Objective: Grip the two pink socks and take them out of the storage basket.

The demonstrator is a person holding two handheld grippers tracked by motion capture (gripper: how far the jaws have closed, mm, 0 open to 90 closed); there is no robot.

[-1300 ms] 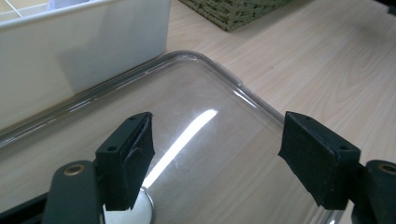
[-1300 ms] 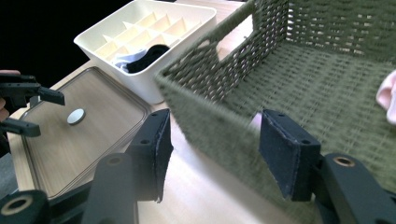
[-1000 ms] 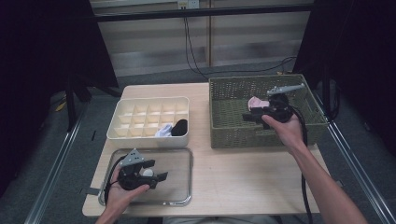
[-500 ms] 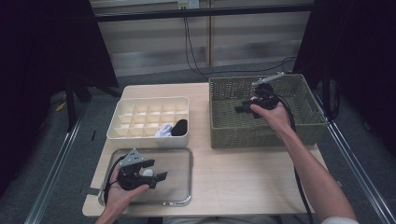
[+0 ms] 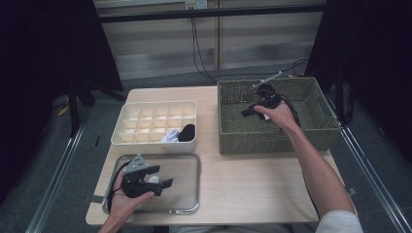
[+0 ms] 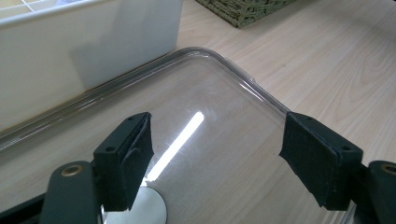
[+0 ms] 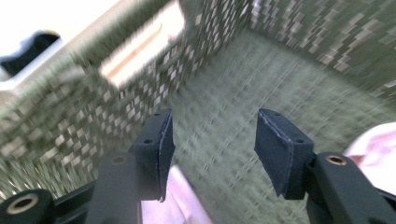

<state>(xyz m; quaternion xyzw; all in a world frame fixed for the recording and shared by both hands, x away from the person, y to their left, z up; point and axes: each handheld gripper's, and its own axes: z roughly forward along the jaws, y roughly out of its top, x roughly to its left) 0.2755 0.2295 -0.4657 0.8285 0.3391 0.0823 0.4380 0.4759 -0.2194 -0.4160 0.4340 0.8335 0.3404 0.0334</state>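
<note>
Right gripper view: right gripper (image 7: 212, 149) hangs inside the olive woven basket (image 7: 289, 56), fingers apart over pale pink cloth (image 7: 373, 149), gripping nothing. Left gripper (image 6: 217, 158) rests, fingers apart, over the clear tray (image 6: 243, 84).

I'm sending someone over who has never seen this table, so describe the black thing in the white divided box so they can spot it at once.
Start at the wooden table, then find the white divided box left of the green woven basket. In its front row, towards the right end, a black rolled item sits touching a white one. It is the only dark thing in that box.
</note>
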